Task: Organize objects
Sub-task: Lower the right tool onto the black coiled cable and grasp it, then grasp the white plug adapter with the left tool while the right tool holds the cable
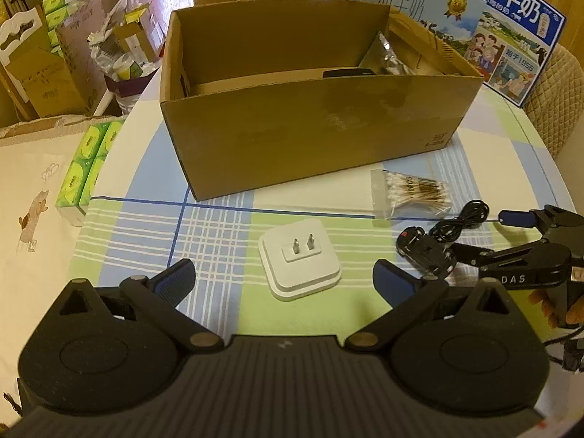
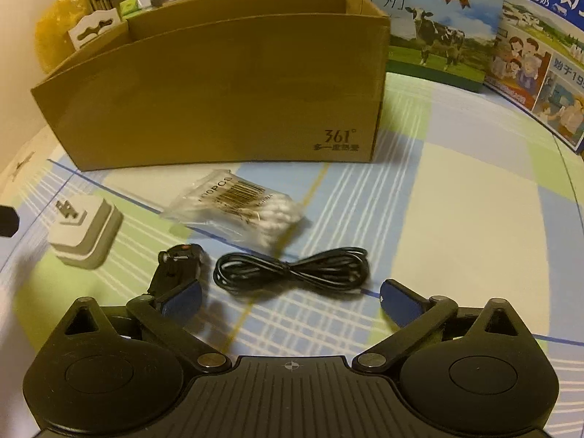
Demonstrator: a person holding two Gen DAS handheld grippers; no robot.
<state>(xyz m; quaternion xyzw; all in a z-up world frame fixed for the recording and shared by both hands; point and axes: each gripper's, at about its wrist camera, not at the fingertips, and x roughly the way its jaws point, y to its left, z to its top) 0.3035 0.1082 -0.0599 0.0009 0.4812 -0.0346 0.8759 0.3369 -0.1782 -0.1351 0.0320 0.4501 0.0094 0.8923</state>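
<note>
My left gripper [image 1: 284, 280] is open and low over the checked tablecloth. A white plug adapter [image 1: 300, 263] lies prongs up just ahead of it, between the lines of its fingers, untouched. My right gripper [image 2: 290, 297] is open too. A coiled black cable [image 2: 292, 272] lies just in front of its fingertips. A small black gadget with a red dot [image 2: 179, 257] sits against its left finger [image 2: 182, 297]. A bag of cotton swabs [image 2: 241, 208] lies in front of the open cardboard box [image 2: 219, 91]. In the left wrist view the right gripper [image 1: 481, 231] is at the right by the cable [image 1: 460, 222].
The box [image 1: 310, 116] holds a dark bag [image 1: 387, 54] and a flat black item at its right end. Milk cartons [image 1: 511, 29] stand behind it. Green tissue packs [image 1: 87, 168] lie at the left table edge. A padded chair back [image 1: 554, 91] is on the right.
</note>
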